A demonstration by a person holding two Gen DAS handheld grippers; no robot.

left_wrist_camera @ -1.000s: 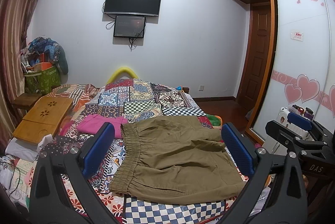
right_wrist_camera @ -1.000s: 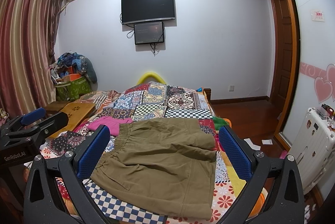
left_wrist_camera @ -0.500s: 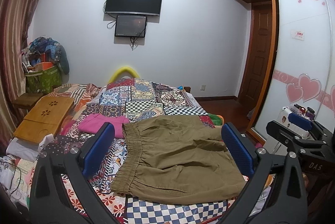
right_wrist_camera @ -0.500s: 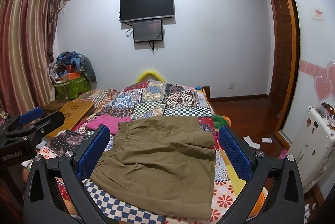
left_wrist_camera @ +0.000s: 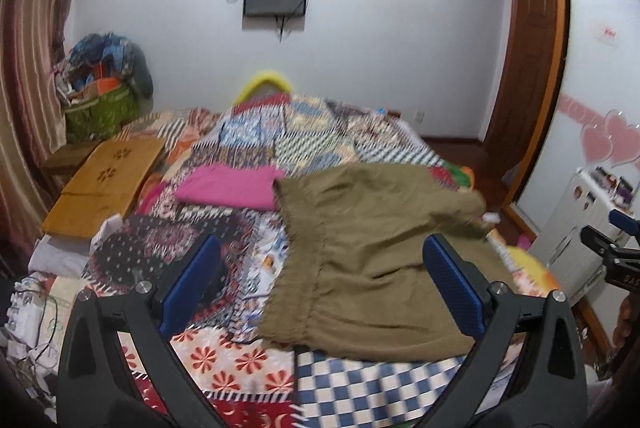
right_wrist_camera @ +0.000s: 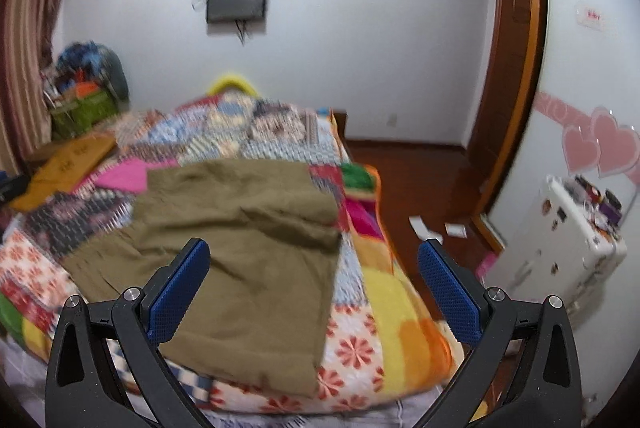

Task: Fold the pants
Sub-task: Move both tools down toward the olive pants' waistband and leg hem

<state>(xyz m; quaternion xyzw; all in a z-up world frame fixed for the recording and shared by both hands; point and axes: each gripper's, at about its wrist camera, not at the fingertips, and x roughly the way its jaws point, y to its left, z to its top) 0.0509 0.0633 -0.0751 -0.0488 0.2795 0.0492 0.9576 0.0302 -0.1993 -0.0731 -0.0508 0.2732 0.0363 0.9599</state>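
Olive-khaki pants point(left_wrist_camera: 372, 248) point(right_wrist_camera: 240, 248) lie flat on the patchwork bedspread point(left_wrist_camera: 304, 132) point(right_wrist_camera: 384, 312), elastic waistband toward the left, legs doubled over toward the right bed edge. My left gripper point(left_wrist_camera: 320, 284) hovers open above the waistband side, nothing between its blue pads. My right gripper point(right_wrist_camera: 312, 288) hangs open over the pants' right edge near the bedside, also empty. In the left wrist view, part of the right gripper's black frame point(left_wrist_camera: 612, 256) shows at the far right.
A folded pink garment point(left_wrist_camera: 228, 186) lies beside the waistband. A wooden lap tray point(left_wrist_camera: 104, 180) sits at the bed's left, a green bag of clutter point(left_wrist_camera: 100, 108) behind it. A white suitcase point(right_wrist_camera: 560, 248) stands right of the bed by the wardrobe; papers point(right_wrist_camera: 424, 228) lie on the floor.
Both grippers have tilted down and moved closer to the bed. The left view swung left, the right view swung right toward the bed edge. The pants lie as before.
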